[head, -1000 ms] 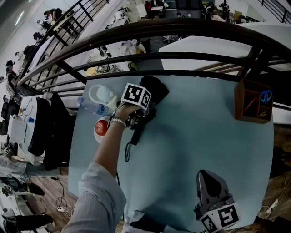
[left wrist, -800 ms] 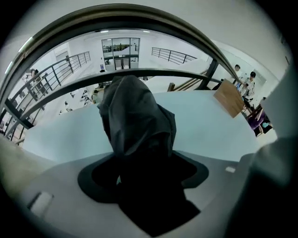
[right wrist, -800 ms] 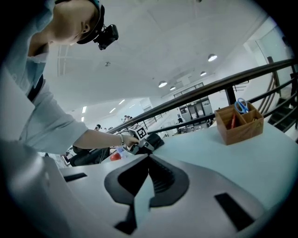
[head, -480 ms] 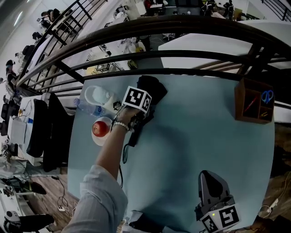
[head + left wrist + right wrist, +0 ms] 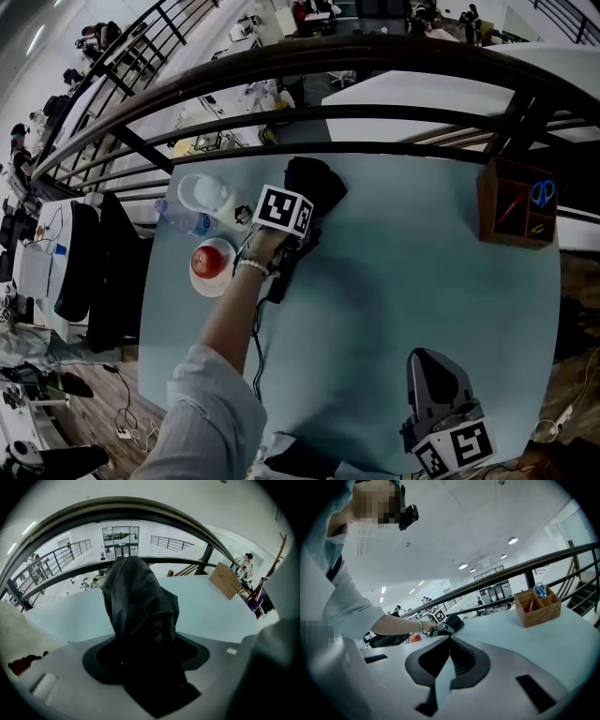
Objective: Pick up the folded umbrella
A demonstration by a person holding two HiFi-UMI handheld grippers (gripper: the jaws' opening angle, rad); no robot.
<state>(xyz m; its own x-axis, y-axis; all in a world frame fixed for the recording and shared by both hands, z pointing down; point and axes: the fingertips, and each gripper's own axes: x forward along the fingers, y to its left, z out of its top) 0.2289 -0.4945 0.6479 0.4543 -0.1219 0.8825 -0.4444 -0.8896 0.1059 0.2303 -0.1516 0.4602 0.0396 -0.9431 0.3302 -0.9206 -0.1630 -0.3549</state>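
The folded umbrella (image 5: 315, 182) is a black bundle near the far edge of the pale blue table (image 5: 403, 281). My left gripper (image 5: 298, 236) is shut on its near part, with the marker cube on top. In the left gripper view the umbrella's fabric (image 5: 138, 604) fills the space between the jaws of the left gripper (image 5: 145, 660) and points toward the railing. Its thin strap (image 5: 256, 328) trails down beside the forearm. My right gripper (image 5: 434, 377) sits at the table's near right corner, far from the umbrella. Seen in its own view, the right gripper (image 5: 450, 641) has its jaws together and empty.
A wooden organiser (image 5: 518, 202) with blue scissors stands at the far right edge. Left of the umbrella are a red apple on a plate (image 5: 208, 262), a white jug (image 5: 206, 196) and a plastic bottle (image 5: 180, 217). A dark railing (image 5: 375, 66) runs behind the table.
The left gripper stays shut on the umbrella and has shifted only slightly. The right gripper has not moved.
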